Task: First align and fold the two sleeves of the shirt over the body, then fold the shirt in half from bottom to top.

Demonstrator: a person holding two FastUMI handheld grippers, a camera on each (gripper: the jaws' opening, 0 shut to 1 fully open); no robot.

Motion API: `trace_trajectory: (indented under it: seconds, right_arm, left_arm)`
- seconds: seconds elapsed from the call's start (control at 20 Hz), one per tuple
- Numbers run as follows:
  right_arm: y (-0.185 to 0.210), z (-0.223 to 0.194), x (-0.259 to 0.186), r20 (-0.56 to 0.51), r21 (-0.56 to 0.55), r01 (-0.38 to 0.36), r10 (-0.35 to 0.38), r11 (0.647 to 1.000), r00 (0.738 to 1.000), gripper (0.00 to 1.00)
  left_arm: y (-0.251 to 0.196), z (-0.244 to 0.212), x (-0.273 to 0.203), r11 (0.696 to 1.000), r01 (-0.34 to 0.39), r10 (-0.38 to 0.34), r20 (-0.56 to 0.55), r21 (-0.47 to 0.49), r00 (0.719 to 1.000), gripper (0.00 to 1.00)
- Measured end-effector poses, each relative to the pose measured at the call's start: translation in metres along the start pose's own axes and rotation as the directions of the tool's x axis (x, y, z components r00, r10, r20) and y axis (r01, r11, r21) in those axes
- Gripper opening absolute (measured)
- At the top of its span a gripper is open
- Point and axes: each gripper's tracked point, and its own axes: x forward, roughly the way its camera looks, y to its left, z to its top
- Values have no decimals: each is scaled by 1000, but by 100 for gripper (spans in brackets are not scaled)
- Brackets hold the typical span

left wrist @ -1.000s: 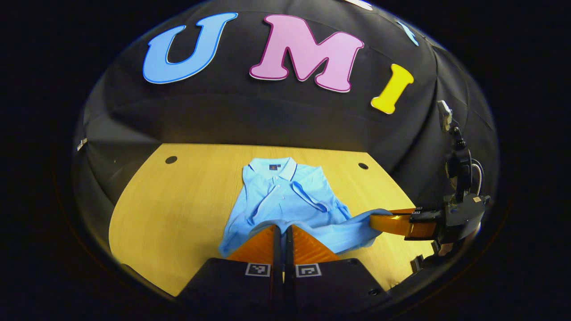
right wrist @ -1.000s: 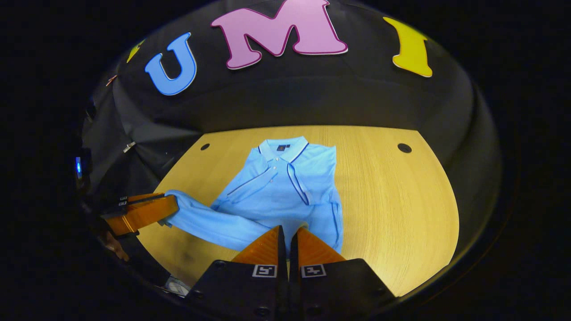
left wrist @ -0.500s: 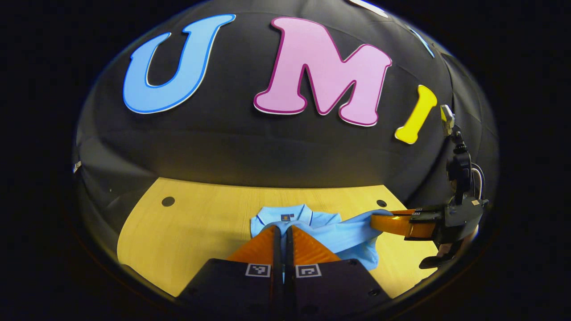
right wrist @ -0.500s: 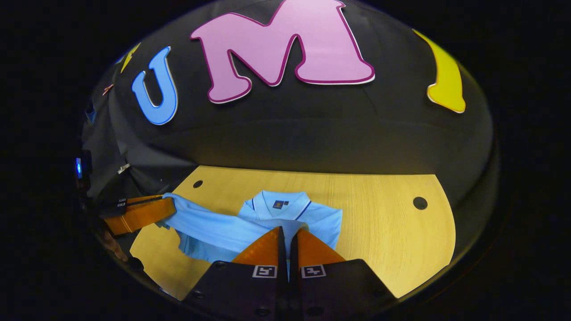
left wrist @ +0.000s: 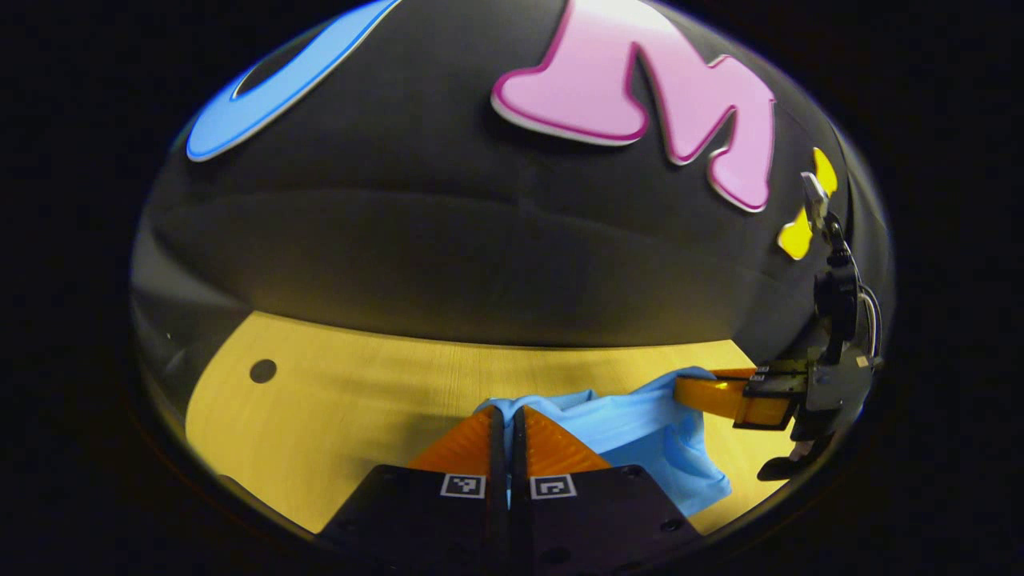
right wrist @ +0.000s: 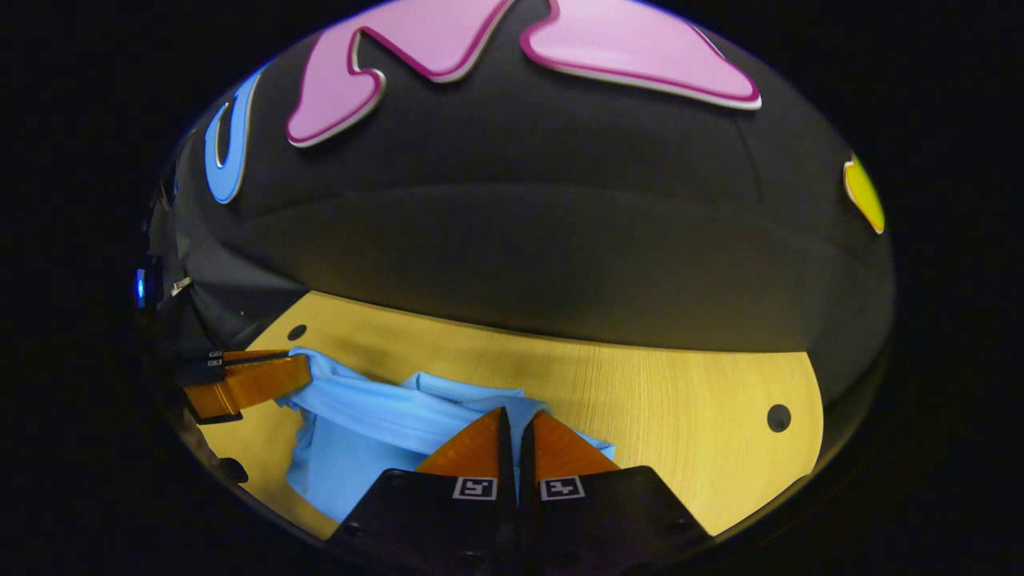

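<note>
Both clamped on the shirt (left wrist: 640,428): left gripper (left wrist: 507,412) and right gripper (right wrist: 514,414) pinching its blue edge above the table (right wrist: 688,416).

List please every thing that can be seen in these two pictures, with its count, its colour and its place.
shirt: one, light blue, on the table, its lifted edge stretched between the two grippers
table: one, light wood, under the shirt, in front of the black cloth wall
holes in the table: two seen, dark, near the far corners
left gripper: one, at the bottom of the left gripper view, closed on the shirt
right gripper: one, at the bottom of the right gripper view, closed on the shirt
</note>
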Motion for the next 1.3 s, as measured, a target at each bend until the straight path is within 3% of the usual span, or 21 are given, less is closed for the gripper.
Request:
trace_trajectory:
  seconds: [0.2,0.35,0.45,0.5,0.55,0.7,0.75,0.8,0.95,1.2,1.3]
  right_arm:
    - [-12,-41,50,-59,18,7,-5,1000,998,5]
    - [-13,-54,66,-70,-6,15,-16,1000,997,5]
    - [-16,-60,69,-86,-26,26,-28,999,996,12]
    - [-17,-60,66,-86,-36,32,-35,999,996,24]
    - [-20,-60,64,-78,-44,42,-45,998,996,28]
    - [-26,-44,42,-20,-51,78,-79,996,997,78]
    - [-29,-38,32,4,-53,99,-99,994,995,94]
    - [-33,-31,18,31,-52,123,-122,991,992,97]
    - [-35,-10,-31,101,-43,184,-179,982,979,96]
    - [-10,7,-128,173,13,219,-218,976,961,96]
    - [7,11,-169,204,-6,231,-225,973,953,96]
  left_arm:
    - [24,-31,44,998,-15,14,-23,-66,1000,6]
    - [32,-55,73,999,-35,34,-54,-15,998,8]
    - [32,-60,75,998,-41,44,-74,46,996,10]
    - [29,-59,75,998,-36,39,-66,49,997,11]
    - [23,-54,74,999,-32,34,-52,40,998,33]
    - [24,-26,49,997,-54,52,33,57,998,100]
    - [23,-20,43,996,-58,54,62,70,997,97]
    - [22,-11,29,995,-65,58,93,80,994,97]
    - [15,13,-20,992,-81,62,175,100,983,97]
    - [-21,33,-114,993,-4,-25,234,122,972,97]
    - [-30,33,-158,989,-7,-31,256,148,966,97]
